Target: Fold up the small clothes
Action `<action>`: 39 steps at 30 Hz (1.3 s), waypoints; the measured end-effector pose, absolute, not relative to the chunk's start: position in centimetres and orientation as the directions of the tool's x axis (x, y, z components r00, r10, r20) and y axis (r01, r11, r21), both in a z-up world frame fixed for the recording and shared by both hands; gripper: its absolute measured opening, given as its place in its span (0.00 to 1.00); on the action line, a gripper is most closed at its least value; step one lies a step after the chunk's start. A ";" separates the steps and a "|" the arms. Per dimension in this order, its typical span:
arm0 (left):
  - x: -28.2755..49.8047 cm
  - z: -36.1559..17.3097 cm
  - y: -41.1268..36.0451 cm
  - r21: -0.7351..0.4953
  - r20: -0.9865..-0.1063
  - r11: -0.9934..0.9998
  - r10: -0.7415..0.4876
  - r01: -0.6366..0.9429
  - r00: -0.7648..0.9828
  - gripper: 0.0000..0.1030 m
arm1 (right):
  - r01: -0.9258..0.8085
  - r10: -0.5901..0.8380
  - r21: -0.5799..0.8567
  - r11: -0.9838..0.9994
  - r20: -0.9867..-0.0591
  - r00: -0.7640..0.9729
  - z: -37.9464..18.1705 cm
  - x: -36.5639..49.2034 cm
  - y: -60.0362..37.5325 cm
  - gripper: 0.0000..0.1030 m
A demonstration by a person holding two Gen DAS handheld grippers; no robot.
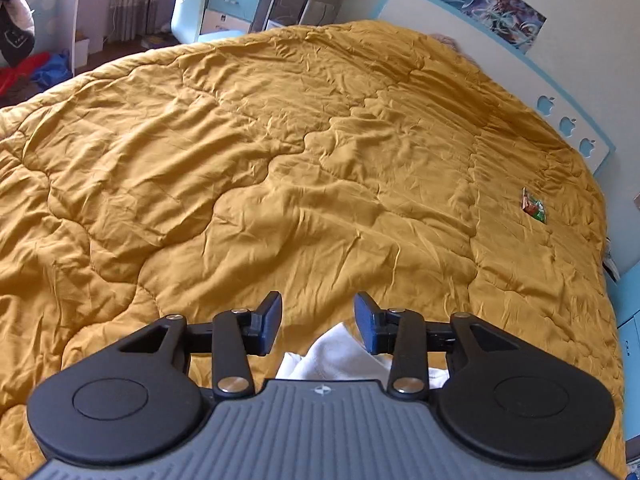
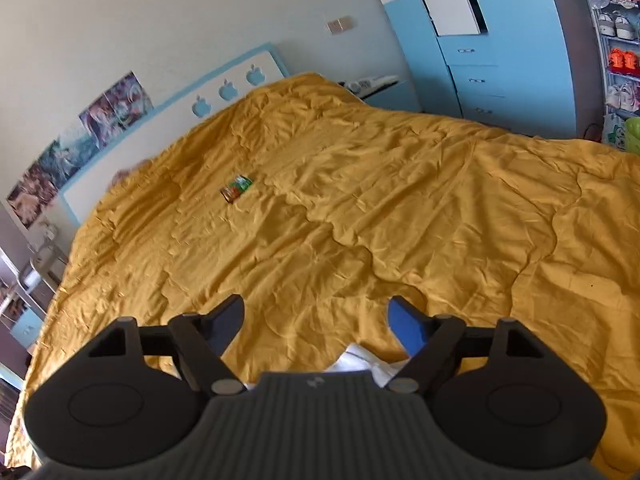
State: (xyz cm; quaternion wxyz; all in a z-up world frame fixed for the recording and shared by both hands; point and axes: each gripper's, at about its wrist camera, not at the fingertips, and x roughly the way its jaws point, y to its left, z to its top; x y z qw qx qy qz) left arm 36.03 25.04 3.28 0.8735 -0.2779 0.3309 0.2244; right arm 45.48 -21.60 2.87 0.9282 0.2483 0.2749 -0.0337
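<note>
Quilt [image 1: 280, 160]: mustard cloth, soft sheen, finely creased, stitched in wavy padded channels. White garment [image 1: 340, 354]: matt cloth, smooth knit look, stitched hem visible. Left gripper [image 1: 318, 316]: matt black plastic arms, bright metal pivot pins, ribbed grey plastic body; pads blue, matt. Right gripper [image 2: 316, 320]: same finish. Small packet [image 2: 236, 188]: glossy printed wrapper. Headboard [image 2: 224, 92]: smooth painted panel, white and blue.

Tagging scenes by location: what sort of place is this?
A bedroom, most likely a child's: a bed under a mustard quilt, a headboard with apple cut-outs, posters on the wall, and a blue wardrobe.
</note>
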 end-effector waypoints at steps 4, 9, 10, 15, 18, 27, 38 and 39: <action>33.6 3.4 23.6 -0.177 -0.630 0.888 0.229 -0.424 0.742 0.53 | 0.055 0.145 0.335 0.941 -0.543 0.827 2.5 42.9 -21.6 0.74; 30.0 1.9 21.0 0.011 -0.636 0.958 0.227 -0.286 0.737 0.53 | -0.080 0.274 0.336 0.938 -0.583 0.765 0.3 36.4 -22.6 0.74; 29.7 1.7 20.5 0.042 -0.639 0.963 0.231 -0.267 0.734 0.53 | -0.090 0.292 0.346 0.934 -0.593 0.750 -0.1 35.1 -22.8 0.74; 27.4 1.3 19.1 0.121 -0.691 0.971 0.232 -0.206 0.685 0.53 | -0.099 0.329 0.369 0.924 -0.635 0.699 -1.5 28.7 -23.5 0.73; 26.0 1.2 18.7 0.118 -0.719 0.977 0.207 -0.178 0.664 0.53 | -0.091 0.341 0.385 0.918 -0.653 0.676 -2.2 25.2 -23.9 0.73; 18.6 0.7 15.3 -0.189 -0.785 0.973 -0.068 -0.133 0.616 0.53 | 0.032 0.400 0.529 0.848 -0.679 0.616 -5.9 17.9 -27.4 0.73; 13.4 -8.9 20.2 -0.735 -0.608 0.594 -0.366 -0.326 0.705 0.50 | 0.194 0.581 0.849 0.491 -0.485 0.654 -9.6 17.4 -32.5 0.75; 13.8 -9.2 20.8 -0.764 -0.575 0.567 -0.380 -0.309 0.724 0.50 | 0.202 0.600 0.876 0.438 -0.452 0.660 -10.3 17.7 -32.8 0.74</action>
